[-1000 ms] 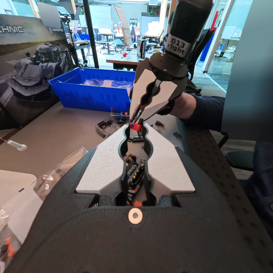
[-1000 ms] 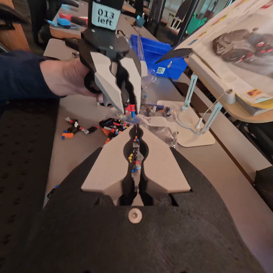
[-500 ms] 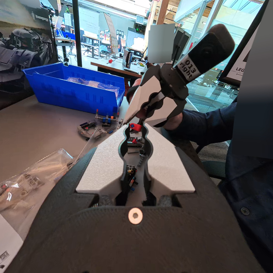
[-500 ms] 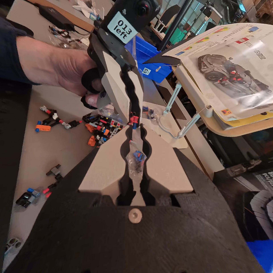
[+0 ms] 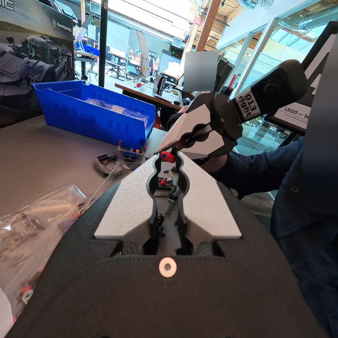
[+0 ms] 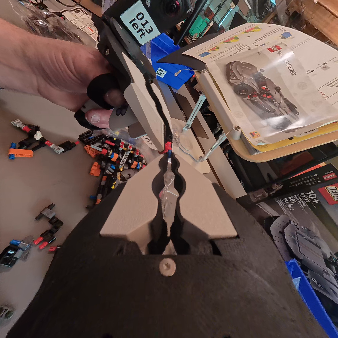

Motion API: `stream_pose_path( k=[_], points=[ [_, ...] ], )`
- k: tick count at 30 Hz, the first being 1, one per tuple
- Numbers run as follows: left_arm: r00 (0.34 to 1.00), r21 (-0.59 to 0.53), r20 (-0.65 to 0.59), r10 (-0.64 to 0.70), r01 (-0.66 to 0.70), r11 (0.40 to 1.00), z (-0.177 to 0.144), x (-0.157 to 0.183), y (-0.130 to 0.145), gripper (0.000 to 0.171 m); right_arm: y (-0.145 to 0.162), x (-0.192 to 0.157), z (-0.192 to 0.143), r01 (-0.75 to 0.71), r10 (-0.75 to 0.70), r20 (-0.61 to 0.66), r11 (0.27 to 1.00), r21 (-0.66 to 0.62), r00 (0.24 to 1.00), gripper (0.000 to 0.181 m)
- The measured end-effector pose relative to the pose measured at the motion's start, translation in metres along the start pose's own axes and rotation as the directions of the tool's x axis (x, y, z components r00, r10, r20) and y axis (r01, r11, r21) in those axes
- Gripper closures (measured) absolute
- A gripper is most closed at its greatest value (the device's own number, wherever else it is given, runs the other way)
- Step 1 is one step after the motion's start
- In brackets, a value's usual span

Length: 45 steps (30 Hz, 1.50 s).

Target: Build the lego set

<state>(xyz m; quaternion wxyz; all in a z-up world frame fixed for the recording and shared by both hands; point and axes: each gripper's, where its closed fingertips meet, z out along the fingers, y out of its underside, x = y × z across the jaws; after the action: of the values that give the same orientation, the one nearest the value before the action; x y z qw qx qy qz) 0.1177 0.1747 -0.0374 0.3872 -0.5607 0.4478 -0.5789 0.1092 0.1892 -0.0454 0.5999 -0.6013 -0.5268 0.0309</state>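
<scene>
Left tongs (image 5: 167, 157) clamped, right tongs (image 6: 169, 157) closed, tip-to-tip.

A small red piece (image 5: 167, 157) with a blue pin in its end is held above the table. Below it, loose black, red, blue and orange parts (image 6: 117, 155) are scattered, some seemingly joined into short assemblies (image 6: 34, 141).

My left wrist camera looks along its jaws across the grey bench (image 5: 45, 164) toward the blue plastic bin (image 5: 95, 117) at the far edge. My right wrist camera faces the opposite way, close. Both share the small red connector piece (image 5: 167, 157) (image 6: 167, 147) between the tips.
</scene>
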Motion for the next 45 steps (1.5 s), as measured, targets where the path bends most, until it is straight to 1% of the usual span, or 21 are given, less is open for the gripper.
stream_pose_path(
  k=[6, 8, 10, 11, 12, 13, 14, 15, 17, 18, 19, 20, 21, 25, 27, 29, 34, 37, 39, 42, 45],
  points=[
    [1.000, -0.013, -0.004, 0.025, -0.025, 1.000, -0.001, 0.006, -0.002, 0.160, -0.004, -0.002, -0.004, -0.038, 0.037, 0.046, 0.999, 0.024, 0.998, 0.181],
    [0.998, 0.001, 0.027, 0.055, -0.055, 0.999, -0.003, 0.005, -0.006, 0.159, -0.004, -0.002, -0.006, -0.050, 0.049, 0.059, 0.998, 0.027, 0.997, 0.180],
    [0.999, 0.199, 0.046, 0.009, -0.018, 0.980, -0.038, 0.000, -0.043, 0.160, 0.010, 0.006, -0.009, -0.061, 0.062, 0.045, 0.998, -0.020, 0.997, 0.180],
    [0.997, 0.243, 0.068, 0.020, -0.036, 0.969, -0.056, -0.002, -0.053, 0.160, 0.018, 0.013, -0.012, -0.088, 0.089, 0.033, 0.996, -0.023, 0.995, 0.181],
    [0.995, 0.201, 0.085, 0.047, -0.064, 0.978, -0.058, -0.001, -0.048, 0.159, 0.015, 0.020, -0.017, -0.158, 0.156, 0.046, 0.987, 0.020, 0.987, 0.181],
    [0.996, 0.167, 0.074, 0.056, -0.068, 0.984, -0.049, 0.004, -0.041, 0.159, 0.005, 0.024, -0.021, -0.225, 0.219, 0.079, 0.971, 0.082, 0.973, 0.181],
    [0.997, 0.141, 0.048, 0.057, -0.064, 0.988, -0.037, 0.009, -0.036, 0.159, -0.002, 0.023, -0.021, -0.247, 0.235, 0.115, 0.963, 0.107, 0.965, 0.181],
    [0.997, 0.089, 0.044, 0.070, -0.074, 0.993, -0.024, 0.010, -0.028, 0.159, -0.003, 0.016, -0.018, -0.228, 0.214, 0.146, 0.969, 0.093, 0.966, 0.181],
    [0.983, -0.036, 0.111, 0.149, -0.146, 0.989, -0.011, 0.000, -0.011, 0.159, 0.011, -0.010, -0.008, -0.170, 0.162, 0.242, 0.985, 0.014, 0.957, 0.180],
    [0.981, -0.038, 0.123, 0.153, -0.149, 0.988, -0.011, -0.003, -0.009, 0.159, 0.023, -0.018, -0.004, -0.150, 0.155, 0.272, 0.988, -0.040, 0.950, 0.180],
    [0.987, -0.014, 0.110, 0.119, -0.118, 0.993, -0.012, -0.003, -0.011, 0.160, 0.033, -0.026, -0.002, -0.137, 0.155, 0.312, 0.988, -0.077, 0.938, 0.180],
    [0.989, -0.008, 0.110, 0.095, -0.095, 0.995, -0.015, -0.006, -0.010, 0.159, 0.037, -0.035, -0.003, -0.144, 0.173, 0.373, 0.984, -0.103, 0.912, 0.181],
    [0.985, -0.023, 0.140, 0.098, -0.096, 0.995, -0.017, -0.012, -0.008, 0.159, 0.040, -0.038, -0.003, -0.157, 0.191, 0.395, 0.981, -0.118, 0.898, 0.181],
    [0.981, -0.042, 0.163, 0.109, -0.103, 0.994, -0.017, -0.016, -0.006, 0.159, 0.042, -0.034, -0.008, -0.175, 0.213, 0.409, 0.976, -0.128, 0.888, 0.181],
    [0.978, -0.058, 0.178, 0.109, -0.100, 0.993, -0.016, -0.018, -0.003, 0.159, 0.053, -0.032, -0.012, -0.173, 0.228, 0.419, 0.971, -0.165, 0.879, 0.181],
    [0.975, -0.071, 0.197, 0.102, -0.089, 0.993, -0.016, -0.023, 0.000, 0.159, 0.064, -0.019, -0.014, -0.172, 0.233, 0.364, 0.966, -0.193, 0.902, 0.180],
    [0.973, -0.089, 0.212, 0.089, -0.072, 0.993, -0.014, -0.028, 0.004, 0.159, 0.072, 0.007, -0.025, -0.251, 0.299, 0.287, 0.949, -0.191, 0.910, 0.180],
    [0.971, -0.084, 0.226, 0.077, -0.060, 0.995, -0.016, -0.031, 0.004, 0.158, 0.080, 0.003, -0.021, -0.255, 0.317, 0.300, 0.940, -0.228, 0.900, 0.180],
    [0.969, -0.085, 0.235, 0.072, -0.053, 0.995, -0.017, -0.033, 0.004, 0.159, 0.089, -0.005, -0.016, -0.213, 0.299, 0.306, 0.935, -0.284, 0.904, 0.180],
    [0.965, -0.092, 0.252, 0.067, -0.045, 0.995, -0.017, -0.037, 0.006, 0.159, 0.106, -0.007, -0.008, -0.151, 0.260, 0.267, 0.918, -0.368, 0.928, 0.180],
    [0.956, -0.131, 0.283, 0.072, -0.035, 0.991, -0.017, -0.044, 0.013, 0.158, 0.122, -0.014, -0.002, -0.165, 0.305, 0.272, 0.883, -0.439, 0.913, 0.180]
  ],
)
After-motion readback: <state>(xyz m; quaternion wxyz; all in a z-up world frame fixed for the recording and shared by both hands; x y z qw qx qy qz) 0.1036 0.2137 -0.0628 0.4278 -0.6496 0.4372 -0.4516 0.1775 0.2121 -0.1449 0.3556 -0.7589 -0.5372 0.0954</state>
